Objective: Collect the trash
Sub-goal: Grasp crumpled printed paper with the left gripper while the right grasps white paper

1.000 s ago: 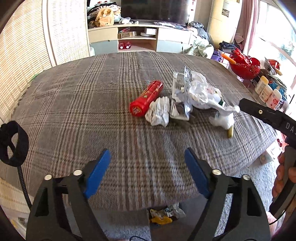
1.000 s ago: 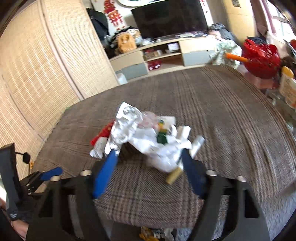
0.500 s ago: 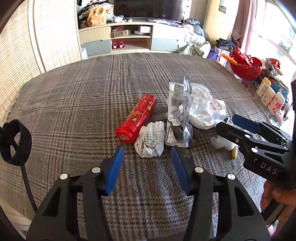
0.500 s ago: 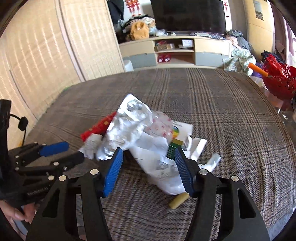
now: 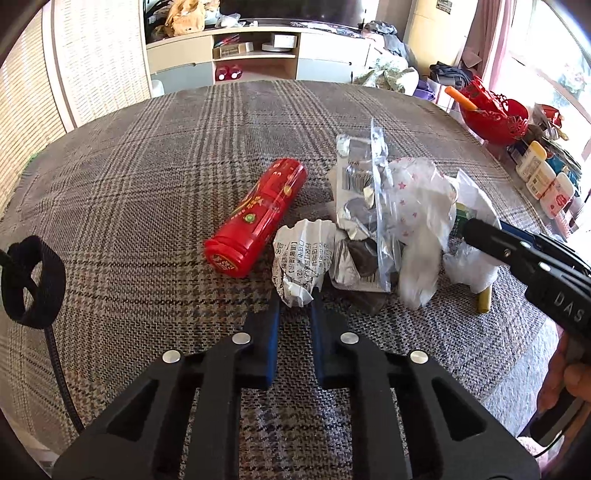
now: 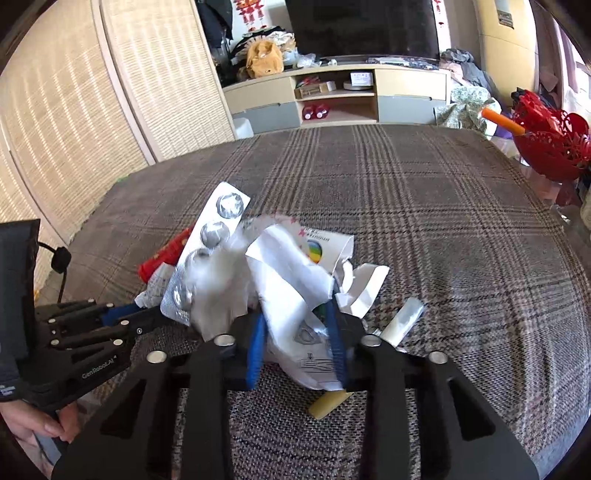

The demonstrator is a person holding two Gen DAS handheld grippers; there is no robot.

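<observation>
A big table with a brown checked cloth (image 5: 184,155) fills the room's middle. Behind it stands a low cabinet of pale wood with open shelves (image 6: 332,96), and a big black screen (image 6: 362,26) sits on top. Tall woven screens (image 6: 110,103) line the left wall. Bright sun comes through a window (image 5: 561,48) on the right.

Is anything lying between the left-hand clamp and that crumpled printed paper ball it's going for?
Nothing visible does. The left gripper is already shut on the near edge of the crumpled paper ball. The red tube lies beside it, off to the side.
</observation>
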